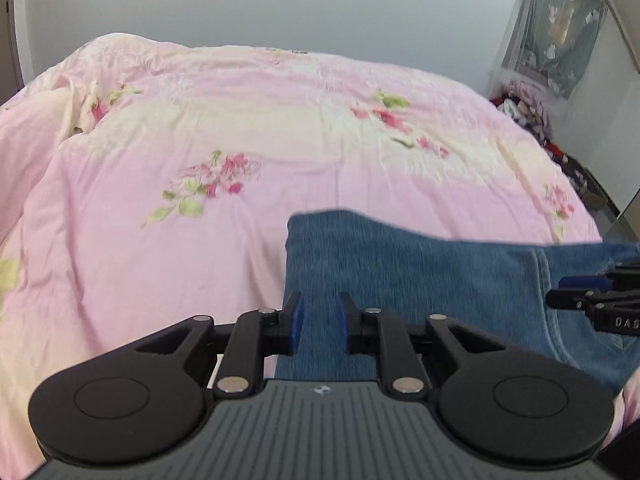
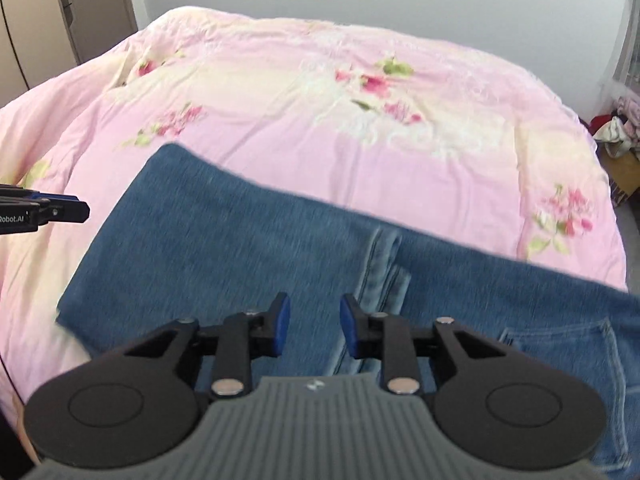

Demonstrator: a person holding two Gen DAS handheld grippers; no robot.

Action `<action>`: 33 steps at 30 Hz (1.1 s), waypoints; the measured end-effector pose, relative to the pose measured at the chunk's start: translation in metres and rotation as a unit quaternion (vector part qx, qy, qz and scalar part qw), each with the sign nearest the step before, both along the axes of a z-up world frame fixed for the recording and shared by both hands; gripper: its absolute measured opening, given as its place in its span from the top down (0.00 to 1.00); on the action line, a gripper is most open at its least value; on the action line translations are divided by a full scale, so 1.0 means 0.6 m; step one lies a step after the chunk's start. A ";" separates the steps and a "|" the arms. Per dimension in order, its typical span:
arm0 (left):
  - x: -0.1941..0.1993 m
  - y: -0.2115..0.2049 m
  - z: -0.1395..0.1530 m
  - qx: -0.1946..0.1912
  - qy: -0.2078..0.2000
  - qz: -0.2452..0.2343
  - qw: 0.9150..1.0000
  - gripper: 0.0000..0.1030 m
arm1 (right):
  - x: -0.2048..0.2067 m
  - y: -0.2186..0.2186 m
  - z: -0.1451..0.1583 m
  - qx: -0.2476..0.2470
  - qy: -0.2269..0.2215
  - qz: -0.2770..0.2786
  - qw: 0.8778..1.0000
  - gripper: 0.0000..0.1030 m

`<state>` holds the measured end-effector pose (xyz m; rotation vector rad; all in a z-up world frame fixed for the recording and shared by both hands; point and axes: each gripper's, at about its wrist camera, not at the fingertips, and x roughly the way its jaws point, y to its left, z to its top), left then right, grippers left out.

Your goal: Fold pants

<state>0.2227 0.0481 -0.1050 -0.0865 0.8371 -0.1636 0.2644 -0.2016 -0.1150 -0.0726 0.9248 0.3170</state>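
Left gripper [image 1: 320, 322]: jaws parted a little, nothing pinched between the blue pads, denim only shows behind the gap. Released, hovering over the left end of the jeans [image 1: 420, 280]. Right gripper [image 2: 315, 325]: same story, jaws slightly apart, empty, hanging over the middle of the jeans close to the stitched seam [image 2: 380, 272]. No cloth lifted or bunched at either one, so neither is grasping.

Each gripper also shows in the other's view: the right one comes in from the right edge of the left wrist view, over the jeans near a curved seam; the left one comes in from the left edge of the right wrist view, over the quilt beside the jeans' left edge. Both views are motion-blurred.

Jeans lie flat across the near part of the bed, on a pink floral quilt [image 2: 360, 128]. The left edge looks straight and clean, like a fold line; a back pocket [image 2: 568, 360] faces up at the right. Looks already doubled at least once, can't tell how many layers. Flat and squared placement suits another fold or a final smoothing.

My read: between grasps, grippers spaced apart along the near side, probably to take hold at two points so the cloth stays level when moved. Risk: pinching only the top layer, or catching quilt along with denim.

Background: plain wall, a pile of clothes [image 1: 524, 108] by the far right of the bed, wardrobe doors [image 2: 48, 20] at left.
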 end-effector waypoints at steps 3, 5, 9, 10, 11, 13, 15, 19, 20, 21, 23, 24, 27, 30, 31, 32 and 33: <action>0.029 0.009 -0.004 -0.025 -0.001 -0.011 1.000 0.79 | 0.028 0.003 -0.002 0.010 0.002 -0.009 1.000 0.76; 0.045 0.007 -0.010 -0.030 0.002 -0.020 0.999 0.79 | 0.042 0.007 -0.008 0.008 0.000 -0.012 1.000 0.76; 0.080 0.005 -0.029 -0.045 0.004 -0.017 0.999 0.80 | 0.071 0.007 -0.032 0.006 0.007 -0.018 1.000 0.76; 0.089 0.006 -0.036 -0.055 0.007 -0.020 0.998 0.80 | 0.076 0.006 -0.038 0.002 0.008 -0.022 1.000 0.76; 0.099 0.003 -0.044 -0.053 0.014 -0.020 0.998 0.80 | 0.081 0.003 -0.047 0.003 0.011 -0.022 1.000 0.76; 0.115 -0.001 -0.061 -0.041 0.024 -0.019 0.999 0.80 | 0.089 -0.002 -0.063 0.008 0.021 -0.021 1.000 0.76; 0.131 0.001 -0.086 -0.030 0.045 -0.009 0.998 0.83 | 0.094 -0.004 -0.078 0.010 0.022 -0.016 1.000 0.76; 0.155 0.008 -0.138 -0.021 0.089 -0.009 0.996 0.93 | 0.105 -0.018 -0.108 0.037 0.036 -0.023 0.998 0.78; 0.158 0.010 -0.146 -0.024 0.093 -0.007 0.995 0.93 | 0.107 -0.022 -0.113 0.043 0.038 -0.025 0.998 0.78; 0.160 0.011 -0.151 -0.025 0.097 -0.007 0.995 0.93 | 0.107 -0.025 -0.116 0.047 0.038 -0.026 0.998 0.79; 0.162 0.008 -0.149 -0.021 0.103 -0.007 0.994 0.93 | 0.107 -0.024 -0.120 0.046 0.036 -0.025 0.998 0.79; 0.161 0.007 -0.145 -0.017 0.101 -0.008 0.995 0.93 | 0.106 -0.021 -0.119 0.043 0.035 -0.024 0.998 0.79; 0.148 0.014 -0.119 -0.022 0.084 -0.018 0.996 0.94 | 0.106 -0.018 -0.111 0.037 0.036 -0.021 0.998 0.79; 0.129 0.019 -0.079 -0.006 0.045 -0.019 0.999 0.93 | 0.099 -0.024 -0.088 0.056 0.036 -0.024 0.998 0.77; 0.127 0.019 -0.069 -0.003 0.032 -0.022 0.999 0.93 | 0.094 -0.026 -0.078 0.061 0.030 -0.020 0.997 0.76; 0.131 0.019 -0.063 -0.008 0.026 -0.028 0.999 0.93 | 0.090 -0.025 -0.068 0.062 0.020 -0.017 0.998 0.76; 0.138 0.018 -0.060 -0.012 0.024 -0.029 0.999 0.93 | 0.088 -0.022 -0.059 0.056 0.007 -0.016 0.998 0.76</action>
